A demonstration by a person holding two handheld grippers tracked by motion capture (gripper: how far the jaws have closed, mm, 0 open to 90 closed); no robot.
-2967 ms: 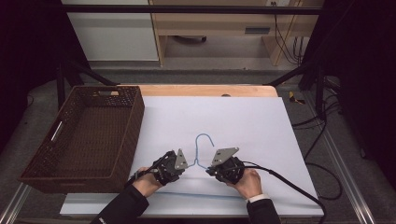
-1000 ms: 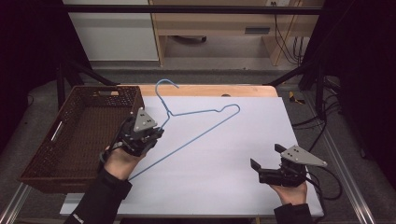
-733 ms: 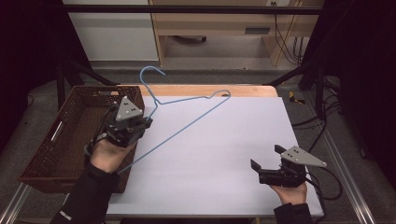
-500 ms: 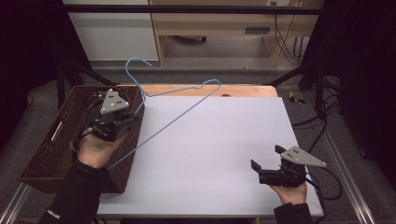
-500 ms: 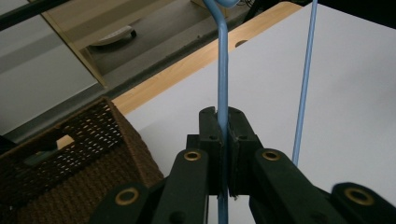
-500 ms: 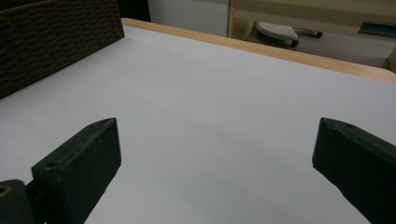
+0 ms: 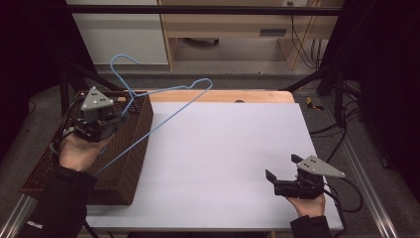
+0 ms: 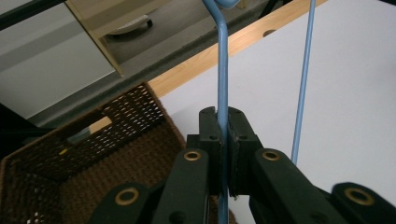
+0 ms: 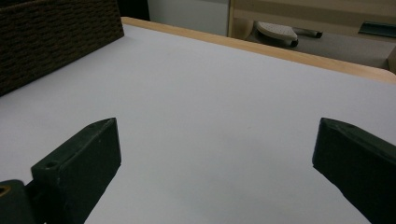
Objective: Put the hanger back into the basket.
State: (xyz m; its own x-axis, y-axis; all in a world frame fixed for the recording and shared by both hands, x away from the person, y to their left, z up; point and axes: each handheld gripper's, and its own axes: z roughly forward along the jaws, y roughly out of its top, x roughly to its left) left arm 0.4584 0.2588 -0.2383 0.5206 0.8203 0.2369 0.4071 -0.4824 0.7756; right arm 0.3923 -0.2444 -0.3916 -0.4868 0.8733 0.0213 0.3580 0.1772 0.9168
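A light blue wire hanger [image 7: 163, 104] is held up in the air, tilted, over the wicker basket [image 7: 47, 173] at the table's left. My left gripper [image 7: 123, 115] is shut on the hanger's neck; in the left gripper view the blue wire [image 8: 222, 93] runs straight up between the closed jaws of my left gripper [image 8: 223, 140], with a second strand [image 8: 302, 84] to the right. The hook [image 7: 121, 62] points up and away. Near the front right corner my right gripper [image 7: 283, 174] rests low over the white table [image 7: 223, 148], open and empty, as my right gripper [image 9: 215, 158] also shows in its own view.
The dark brown basket's corner [image 9: 56, 37] lies far off to the left in the right gripper view. A wooden strip [image 7: 223, 95] edges the table's far side. Shelving and cables [image 7: 302, 39] stand on the floor beyond. A black frame post [image 7: 341, 79] rises at right.
My left gripper has carried the hanger from the table's front middle up and leftward to above the basket. My right gripper let go of it and has stayed at the front right, open.
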